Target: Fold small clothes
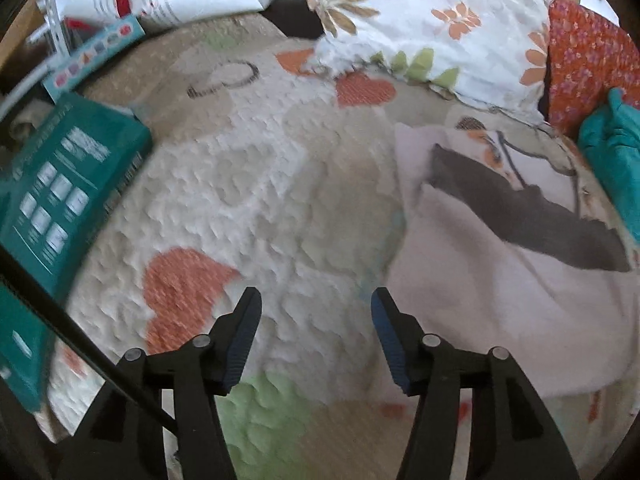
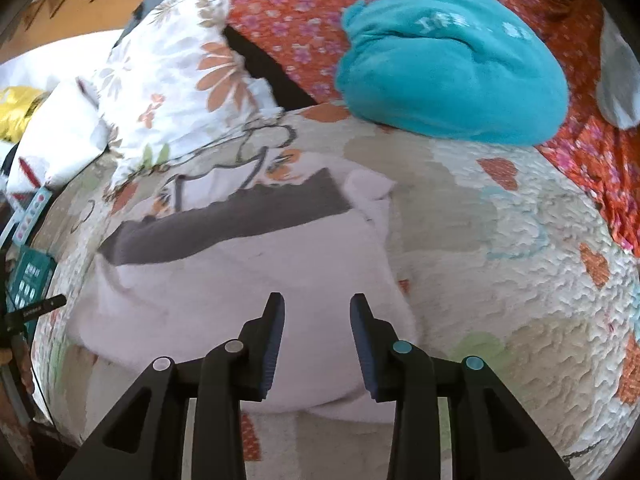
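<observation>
A small pale pink garment [image 2: 224, 280] with a dark grey band [image 2: 240, 216] lies partly folded on the quilted bedspread [image 2: 500, 264]. It also shows in the left wrist view [image 1: 492, 280], to the right of my left gripper. My left gripper [image 1: 316, 300] is open and empty, above bare quilt [image 1: 248, 184] just left of the garment. My right gripper [image 2: 317, 304] is open and empty, just over the garment's near right part.
A teal fleece bundle [image 2: 452, 64] lies on a red floral cloth [image 2: 296, 20] at the back. A white floral pillow [image 1: 432, 16] sits behind the garment. A teal box [image 1: 60, 184] lies at the quilt's left edge.
</observation>
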The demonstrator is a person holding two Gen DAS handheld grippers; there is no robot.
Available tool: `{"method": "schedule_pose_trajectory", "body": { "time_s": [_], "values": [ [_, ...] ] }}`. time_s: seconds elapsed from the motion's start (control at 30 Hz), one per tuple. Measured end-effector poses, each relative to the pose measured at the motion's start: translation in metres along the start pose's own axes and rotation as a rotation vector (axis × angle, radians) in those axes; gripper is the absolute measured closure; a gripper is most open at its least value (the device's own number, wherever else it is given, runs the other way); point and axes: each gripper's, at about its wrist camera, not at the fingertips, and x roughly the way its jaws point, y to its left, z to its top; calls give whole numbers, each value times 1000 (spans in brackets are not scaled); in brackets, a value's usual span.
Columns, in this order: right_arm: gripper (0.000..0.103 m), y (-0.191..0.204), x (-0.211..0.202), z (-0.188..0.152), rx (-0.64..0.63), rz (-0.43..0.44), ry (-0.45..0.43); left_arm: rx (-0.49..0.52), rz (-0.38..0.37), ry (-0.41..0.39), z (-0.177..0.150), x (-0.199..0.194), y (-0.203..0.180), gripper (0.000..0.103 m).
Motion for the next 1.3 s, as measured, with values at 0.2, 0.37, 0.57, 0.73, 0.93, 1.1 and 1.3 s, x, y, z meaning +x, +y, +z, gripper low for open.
{"method": "schedule_pose_trajectory", "body": {
  "time_s": [0.2,0.37,0.57,0.73,0.93,1.1,1.3],
  "values": [
    [66,42,10,-18,-140,71,59,21,-113,101,-23,18,-7,44],
    [66,65,19,-32,-267,38,85,66,-195,78,-33,18,-17,55],
    [66,63,21,-32,-261,24,82,136,-121,31,-31,2,-28,97],
    [66,55,25,-30,-233,1,89,109,-62,21,-20,1,-12,97],
    [66,59,24,-29,-243,2,86,64,-12,8,-19,-3,3,95],
    [66,58,23,-29,-236,-21,65,-59,-25,-42,-10,-15,22,65],
    [66,36,48,-29,-157,-101,169,-29,-37,-92,-11,-33,4,56]
  ]
}}
